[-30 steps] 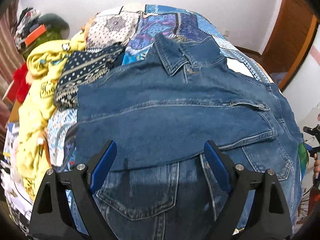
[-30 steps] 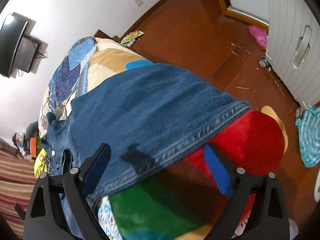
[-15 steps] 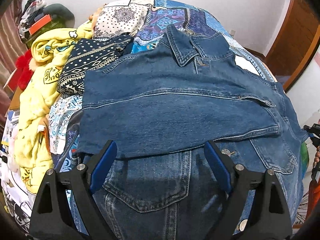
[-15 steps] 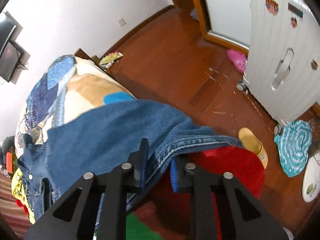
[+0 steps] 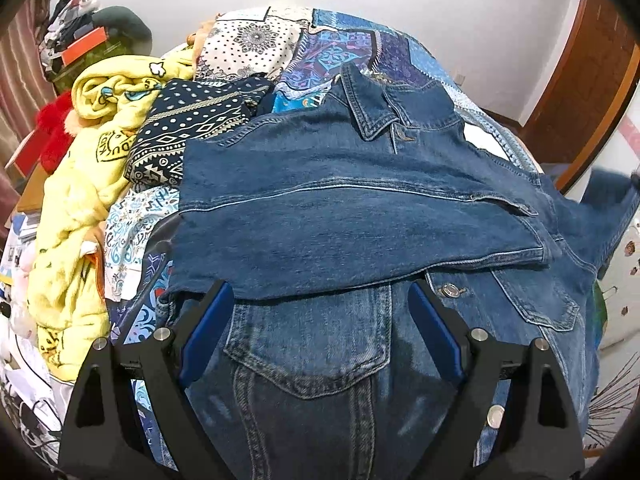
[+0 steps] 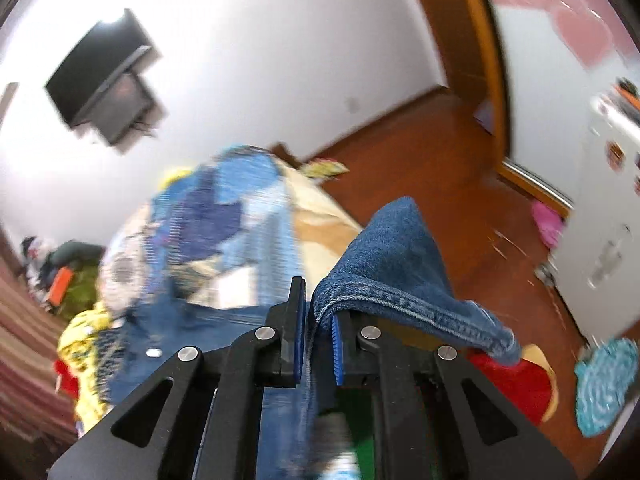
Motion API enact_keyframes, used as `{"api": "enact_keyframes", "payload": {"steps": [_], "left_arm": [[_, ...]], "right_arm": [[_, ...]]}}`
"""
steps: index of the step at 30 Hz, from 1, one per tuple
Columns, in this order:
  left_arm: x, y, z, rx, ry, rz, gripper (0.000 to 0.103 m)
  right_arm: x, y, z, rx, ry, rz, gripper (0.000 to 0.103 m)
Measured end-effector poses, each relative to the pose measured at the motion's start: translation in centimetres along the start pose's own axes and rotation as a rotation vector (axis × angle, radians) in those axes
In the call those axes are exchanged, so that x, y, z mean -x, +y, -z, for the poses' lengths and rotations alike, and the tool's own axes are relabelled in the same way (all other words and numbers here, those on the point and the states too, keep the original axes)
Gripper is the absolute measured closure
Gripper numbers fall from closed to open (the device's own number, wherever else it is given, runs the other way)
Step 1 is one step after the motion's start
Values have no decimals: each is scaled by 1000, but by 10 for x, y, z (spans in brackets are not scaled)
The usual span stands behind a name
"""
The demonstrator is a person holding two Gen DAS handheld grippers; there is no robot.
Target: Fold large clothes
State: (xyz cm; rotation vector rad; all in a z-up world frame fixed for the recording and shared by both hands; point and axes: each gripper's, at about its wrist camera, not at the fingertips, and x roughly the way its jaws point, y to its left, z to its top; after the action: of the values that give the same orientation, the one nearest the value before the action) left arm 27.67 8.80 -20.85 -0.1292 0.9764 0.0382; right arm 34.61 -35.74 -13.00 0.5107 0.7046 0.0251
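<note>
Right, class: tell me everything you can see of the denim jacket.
The denim jacket is mid-blue cotton denim with pale stitching, a collar, metal buttons and flapped chest pockets. It lies front up on the patchwork bedspread, one sleeve folded flat across its chest. The right gripper is shut on the other sleeve's cuff, lifting it off the bed. The left gripper hovers open above the lower front.

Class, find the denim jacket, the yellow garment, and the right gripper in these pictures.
denim jacket [image 5: 352, 216]: left wrist view, folded-over sleeve.
yellow garment [image 5: 76, 184]: left wrist view, middle of its crumpled heap.
right gripper [image 6: 316, 332]: right wrist view, between fingers shut on denim.
</note>
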Motion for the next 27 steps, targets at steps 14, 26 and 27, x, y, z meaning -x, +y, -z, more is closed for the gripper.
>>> {"api": "enact_keyframes", "payload": {"steps": [14,26,27], "left_arm": [[24,28,8,24,-52,14,11],[30,26,10,-1,-37,4,11],[29,24,9,-7,-36,3,11]], "right_arm": [[-41,176,57,287,145,-316,93],[-119,189,170,389,514,-309,93],[-121,187,175,400,528,-304,93]]}}
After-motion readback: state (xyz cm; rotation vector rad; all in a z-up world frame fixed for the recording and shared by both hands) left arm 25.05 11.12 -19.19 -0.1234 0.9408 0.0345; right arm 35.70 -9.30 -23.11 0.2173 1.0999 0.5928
